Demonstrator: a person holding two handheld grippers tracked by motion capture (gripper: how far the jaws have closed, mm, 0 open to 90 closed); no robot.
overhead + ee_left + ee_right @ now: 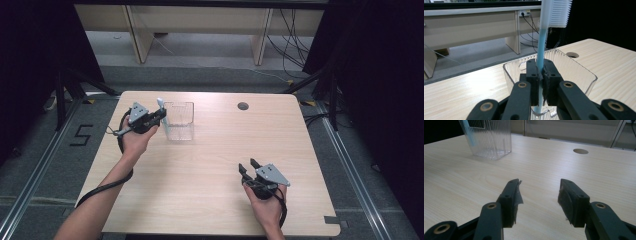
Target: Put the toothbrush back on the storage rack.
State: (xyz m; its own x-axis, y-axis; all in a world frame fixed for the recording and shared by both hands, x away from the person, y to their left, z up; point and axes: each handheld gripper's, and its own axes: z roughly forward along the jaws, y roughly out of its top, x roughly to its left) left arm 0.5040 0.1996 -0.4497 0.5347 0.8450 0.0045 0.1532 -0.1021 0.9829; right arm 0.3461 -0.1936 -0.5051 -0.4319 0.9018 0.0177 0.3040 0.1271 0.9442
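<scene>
- Toothbrush at upper left of the high view: blue handle upright, bristle head uppermost, lower end hanging inside the clear ribbed cup on the bench.
- Left claw: pressed together on the handle, pinching it just above the cup's rim; best kept vertical and lowered clear of the walls before letting go, lest the light cup tip.
- Right claw at lower right: spread wide, holding nothing, well apart from the cup.
</scene>
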